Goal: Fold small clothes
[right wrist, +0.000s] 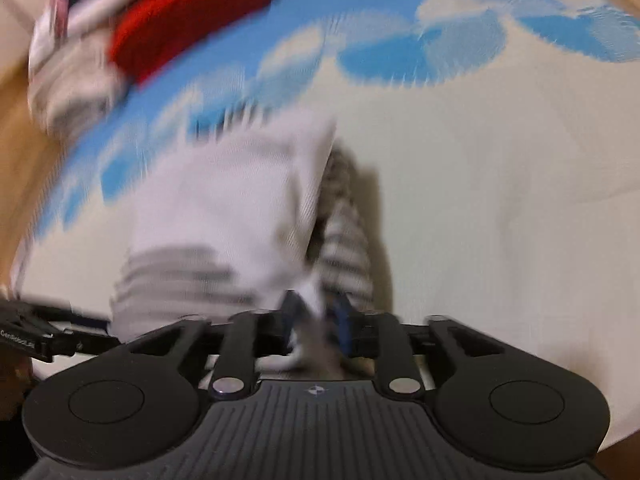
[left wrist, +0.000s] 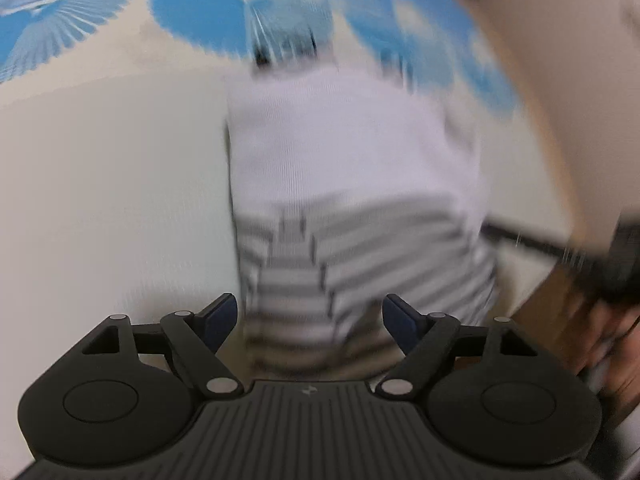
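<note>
left gripper (left wrist: pixel 310 316) gapes over the striped garment (left wrist: pixel 352 168); right gripper (right wrist: pixel 316 316) parted around its edge

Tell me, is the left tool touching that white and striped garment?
Apart. The left wrist view shows the left tool wide open, its fingers clear of the garment lying between them.

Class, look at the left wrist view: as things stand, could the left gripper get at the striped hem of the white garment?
Probably yes. The left gripper has its jaws wide apart, and the garment's striped hem lies just beyond them on the cloth, with nothing between.
</note>
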